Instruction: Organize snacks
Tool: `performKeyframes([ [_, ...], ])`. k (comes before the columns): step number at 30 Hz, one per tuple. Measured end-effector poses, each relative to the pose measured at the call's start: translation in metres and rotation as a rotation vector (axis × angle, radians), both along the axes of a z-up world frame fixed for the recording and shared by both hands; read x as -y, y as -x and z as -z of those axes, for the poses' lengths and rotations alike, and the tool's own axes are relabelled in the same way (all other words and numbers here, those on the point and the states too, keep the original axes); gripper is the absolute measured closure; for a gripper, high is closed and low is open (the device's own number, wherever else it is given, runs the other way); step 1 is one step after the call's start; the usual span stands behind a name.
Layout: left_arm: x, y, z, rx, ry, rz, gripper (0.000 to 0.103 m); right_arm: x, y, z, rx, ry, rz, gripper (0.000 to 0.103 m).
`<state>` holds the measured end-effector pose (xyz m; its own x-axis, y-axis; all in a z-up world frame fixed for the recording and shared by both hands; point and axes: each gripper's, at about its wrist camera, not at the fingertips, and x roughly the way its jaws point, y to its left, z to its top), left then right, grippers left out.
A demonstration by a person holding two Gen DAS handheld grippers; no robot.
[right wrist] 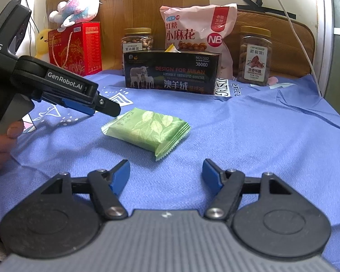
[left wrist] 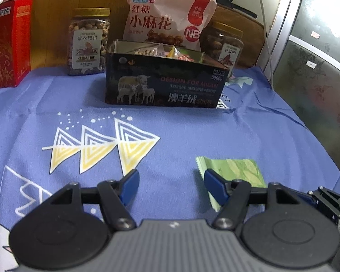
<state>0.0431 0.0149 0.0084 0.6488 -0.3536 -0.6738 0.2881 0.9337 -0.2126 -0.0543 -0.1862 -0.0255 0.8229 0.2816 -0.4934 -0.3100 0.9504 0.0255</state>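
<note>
Both grippers, left point(left wrist: 171, 184) and right point(right wrist: 166, 173), have jaws wide, holding nothing. Green packet point(right wrist: 148, 130) lies near; far tin point(right wrist: 172, 73) reads "DESIGN FOR MILAN".

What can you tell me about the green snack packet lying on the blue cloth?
The green snack packet is a flat, pillow-style wrapper, glossy like plastic film, printed with pale leaves and crimped with serrated ends. It looks sealed and lies flat on the blue cloth, angled diagonally, in front of the dark tin. Nothing grips it: the left gripper hangs open just beside it, its right finger overlapping the packet's corner in the left wrist view, and the right gripper is open short of it.
</note>
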Motion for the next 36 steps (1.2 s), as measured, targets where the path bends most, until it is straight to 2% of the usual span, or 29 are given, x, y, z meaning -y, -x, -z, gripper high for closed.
performKeyframes([
  [12, 0.0043, 0.002, 0.0005, -0.003, -0.04, 0.003, 0.038, -0.0002, 0.0011, 0.0, -0.004, 0.004, 0.001, 0.03],
  [14, 0.0034, 0.0003, 0.0003, -0.008, -0.041, 0.007, 0.038, -0.0007, 0.0009, 0.0, -0.008, 0.005, 0.012, 0.026],
  [16, 0.0015, -0.0007, 0.0004, -0.014, -0.032, 0.002, 0.038, 0.0, -0.0005, 0.0005, -0.018, 0.006, 0.033, 0.016],
  [22, -0.0019, -0.0011, 0.0006, -0.017, -0.022, -0.004, 0.038, 0.0012, -0.0011, 0.0012, -0.026, 0.005, 0.025, 0.013],
  [25, -0.0029, -0.0007, 0.0003, -0.023, -0.001, -0.005, 0.036, 0.001, -0.001, 0.0018, -0.025, 0.005, 0.021, 0.012],
  [29, -0.0013, -0.0002, -0.0002, -0.024, 0.002, 0.009, 0.027, 0.0012, -0.0009, 0.0015, -0.027, 0.006, 0.02, 0.011],
  [36, -0.0021, 0.0018, -0.0006, -0.021, 0.008, 0.025, 0.026, 0.0017, -0.0009, 0.0021, -0.024, 0.006, 0.018, 0.01],
])
